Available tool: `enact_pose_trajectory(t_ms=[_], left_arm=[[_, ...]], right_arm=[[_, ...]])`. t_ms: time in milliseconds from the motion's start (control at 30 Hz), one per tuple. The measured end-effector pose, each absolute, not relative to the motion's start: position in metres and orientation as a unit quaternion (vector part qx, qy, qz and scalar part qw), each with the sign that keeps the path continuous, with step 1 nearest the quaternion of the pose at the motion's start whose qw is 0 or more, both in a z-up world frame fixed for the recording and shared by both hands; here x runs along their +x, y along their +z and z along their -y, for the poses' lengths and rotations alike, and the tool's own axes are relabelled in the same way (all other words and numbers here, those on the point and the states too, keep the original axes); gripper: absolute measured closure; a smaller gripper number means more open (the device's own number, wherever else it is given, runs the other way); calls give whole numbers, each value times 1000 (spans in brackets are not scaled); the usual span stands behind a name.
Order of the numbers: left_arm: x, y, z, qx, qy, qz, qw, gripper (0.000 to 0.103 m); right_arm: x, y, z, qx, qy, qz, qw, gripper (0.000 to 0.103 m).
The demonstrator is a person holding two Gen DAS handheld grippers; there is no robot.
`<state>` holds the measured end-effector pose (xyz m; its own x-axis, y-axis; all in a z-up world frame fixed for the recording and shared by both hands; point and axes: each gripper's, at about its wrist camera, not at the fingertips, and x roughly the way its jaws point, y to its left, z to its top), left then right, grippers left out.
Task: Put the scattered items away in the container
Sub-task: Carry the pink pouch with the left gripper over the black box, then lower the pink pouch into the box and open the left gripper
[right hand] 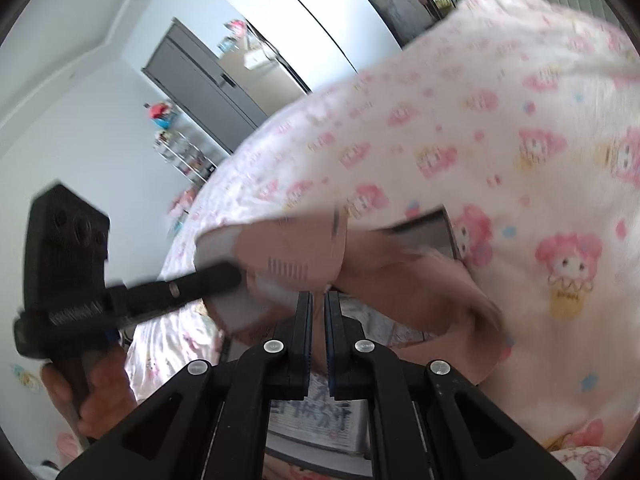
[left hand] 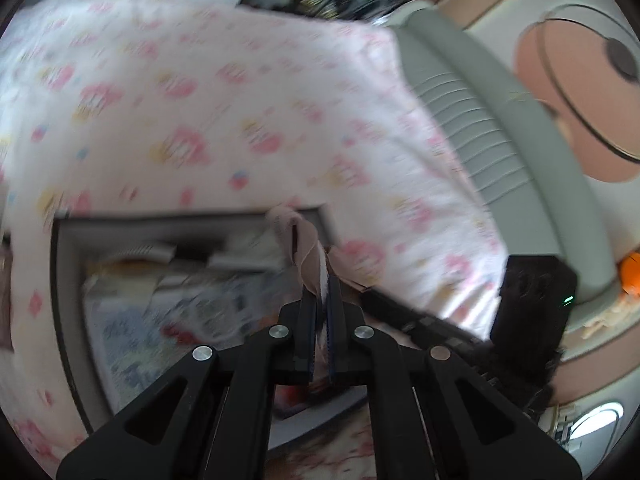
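Observation:
Both grippers hold one beige cloth (left hand: 304, 240) with a white lining, stretched between them above a grey open container (left hand: 64, 280). In the left wrist view my left gripper (left hand: 322, 292) is shut on a twisted end of the cloth. Blurred printed fabrics lie inside the container. My right gripper (left hand: 532, 300) shows at the right as a black body with a green light. In the right wrist view my right gripper (right hand: 319, 300) is shut on the cloth's (right hand: 288, 248) lower edge. The left gripper (right hand: 232, 276) pinches the cloth's left end, and a hand (right hand: 100, 392) holds its handle. The container's rim (right hand: 432, 224) peeks out behind the cloth.
The container rests on a bed with a white sheet printed with pink characters (left hand: 200, 100). A grey ribbed headboard (left hand: 460, 120) runs along the right. An orange object (left hand: 632, 276) sits beyond it. A shelf of toys (right hand: 180, 152) and a grey wardrobe (right hand: 200, 76) stand by the wall.

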<state>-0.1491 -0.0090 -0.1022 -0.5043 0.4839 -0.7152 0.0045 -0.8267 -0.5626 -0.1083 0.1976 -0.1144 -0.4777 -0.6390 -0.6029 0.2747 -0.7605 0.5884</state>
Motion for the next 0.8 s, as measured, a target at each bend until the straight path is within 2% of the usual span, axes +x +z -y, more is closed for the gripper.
enact_pose_trajectory(t_ms=[133, 300, 333, 367, 433, 500, 600, 667, 800], left_arm=[[-147, -142, 32, -508, 814, 260, 104, 101], [-143, -167, 45, -545, 799, 239, 87, 100], [-142, -172, 47, -553, 795, 237, 78, 96], [-143, -175, 48, -560, 792, 231, 72, 84], [-140, -175, 48, -566, 803, 182, 40, 73], [-136, -168, 53, -549, 820, 162, 12, 73], [-139, -171, 56, -543, 819, 181, 24, 73], [-141, -179, 49, -543, 823, 164, 30, 73], [-143, -200, 30, -575, 799, 148, 92, 73]], right_arm=[[-114, -139, -188, 454, -820, 213, 275, 99], [-118, -157, -181, 476, -810, 208, 272, 99], [-117, -158, -180, 482, -808, 208, 269, 99], [-117, -161, -180, 486, -806, 207, 267, 99], [-113, -165, -181, 494, -803, 206, 263, 99], [-105, -167, -182, 500, -800, 204, 259, 99], [-96, -170, -183, 509, -796, 204, 255, 99], [-96, -172, -181, 516, -794, 202, 250, 99], [-98, -172, -176, 518, -799, 195, 234, 99]])
